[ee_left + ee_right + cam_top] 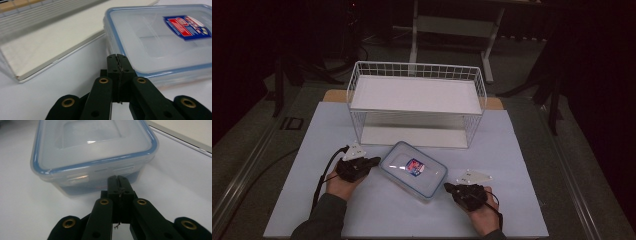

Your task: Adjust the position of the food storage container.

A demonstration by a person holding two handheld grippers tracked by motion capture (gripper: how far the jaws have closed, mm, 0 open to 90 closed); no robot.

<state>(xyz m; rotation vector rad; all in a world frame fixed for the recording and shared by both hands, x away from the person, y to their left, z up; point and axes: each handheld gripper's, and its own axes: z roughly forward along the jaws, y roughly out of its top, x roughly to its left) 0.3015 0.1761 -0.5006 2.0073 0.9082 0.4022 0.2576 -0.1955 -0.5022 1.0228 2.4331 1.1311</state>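
A clear plastic food box (pixel 413 170) with a blue-sealed lid and a red and blue label lies on the white table, in front of the wire shelf. My left gripper (pixel 377 161) is shut, its tips at the box's left end (pixel 130 62), empty. My right gripper (pixel 447 187) is shut too, tips close to the box's right end (pixel 100 177), touching or nearly so. In the left gripper view the jaws (pixel 117 58) press together beside the lid rim. In the right gripper view the shut jaws (pixel 117 180) point at the box's latch side.
A white wire basket shelf (pixel 416 103) with two white boards stands behind the box, open toward me. The white table top (pixel 512 165) has free room at the sides. Dark floor and a table frame (pixel 452 30) lie beyond.
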